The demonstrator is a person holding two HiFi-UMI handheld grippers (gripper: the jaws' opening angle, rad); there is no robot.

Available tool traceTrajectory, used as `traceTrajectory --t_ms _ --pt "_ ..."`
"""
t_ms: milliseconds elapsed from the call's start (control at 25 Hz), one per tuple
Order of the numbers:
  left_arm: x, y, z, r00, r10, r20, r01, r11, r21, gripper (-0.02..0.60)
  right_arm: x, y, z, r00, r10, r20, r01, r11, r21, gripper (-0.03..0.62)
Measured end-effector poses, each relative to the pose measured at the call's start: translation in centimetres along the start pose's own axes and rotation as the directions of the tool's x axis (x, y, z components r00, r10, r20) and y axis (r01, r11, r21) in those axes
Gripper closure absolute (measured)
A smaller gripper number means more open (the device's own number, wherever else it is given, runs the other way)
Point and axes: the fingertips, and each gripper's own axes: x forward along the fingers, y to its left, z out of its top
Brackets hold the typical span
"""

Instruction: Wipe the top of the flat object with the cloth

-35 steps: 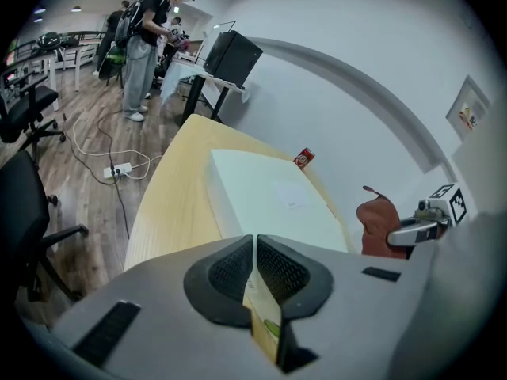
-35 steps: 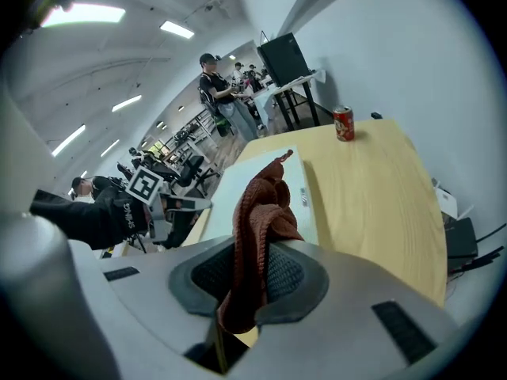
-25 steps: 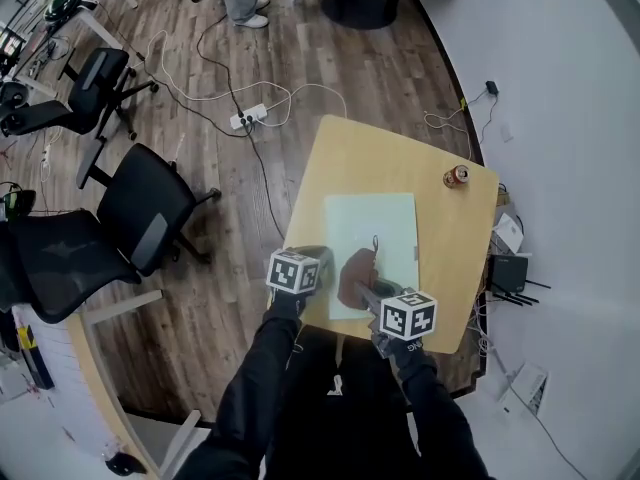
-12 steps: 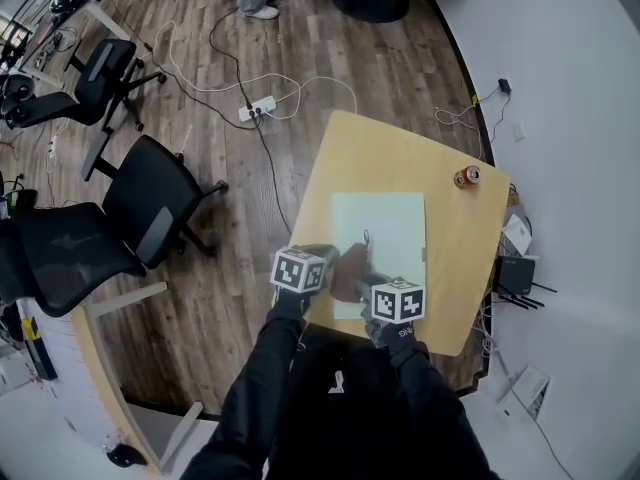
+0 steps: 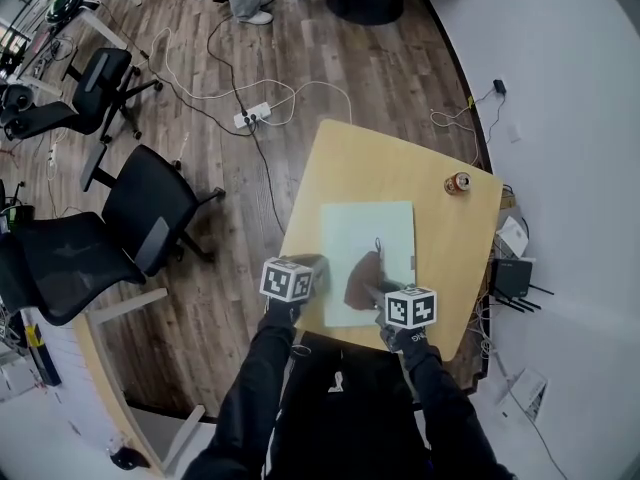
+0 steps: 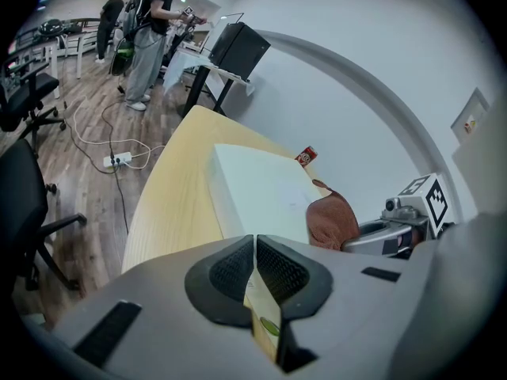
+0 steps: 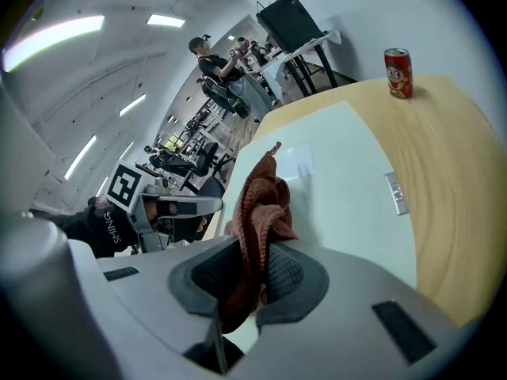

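The flat object is a pale green board lying on the wooden table. My left gripper is at the board's near left edge. In the left gripper view the left gripper is shut, with the thin edge of the board pinched between its pads. My right gripper is over the board's near end, shut on a brown cloth. In the right gripper view the cloth bunches up out of the right gripper and rests on the board. The cloth also shows in the left gripper view.
A red drink can stands near the table's far right corner, also visible as the can. Black office chairs and floor cables lie to the left. A wall runs along the table's right side. A person stands farther off.
The right gripper slid the cloth toward the board's left edge, then back a little to the right. The left gripper has stayed at the board's near left edge.
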Motion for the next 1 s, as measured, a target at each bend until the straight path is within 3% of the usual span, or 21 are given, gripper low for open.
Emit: traceTrajectory --t_ms 720,1000 --pt "0.5 -0.3 -0.1 1.0 0.011 -0.029 -0.011 1.0 -0.002 0.545 -7.6 -9.2 0.6 0.989 -0.133 0.071 0.125 0.986 0.112 0.507" --pt "0.4 -0.4 0.0 1.0 -0.001 -0.025 0.0 1.0 -0.012 0.545 -9.4 -5.9 3.7 0.987 -0.062 0.146 0.049 0.995 0.092 0.508"
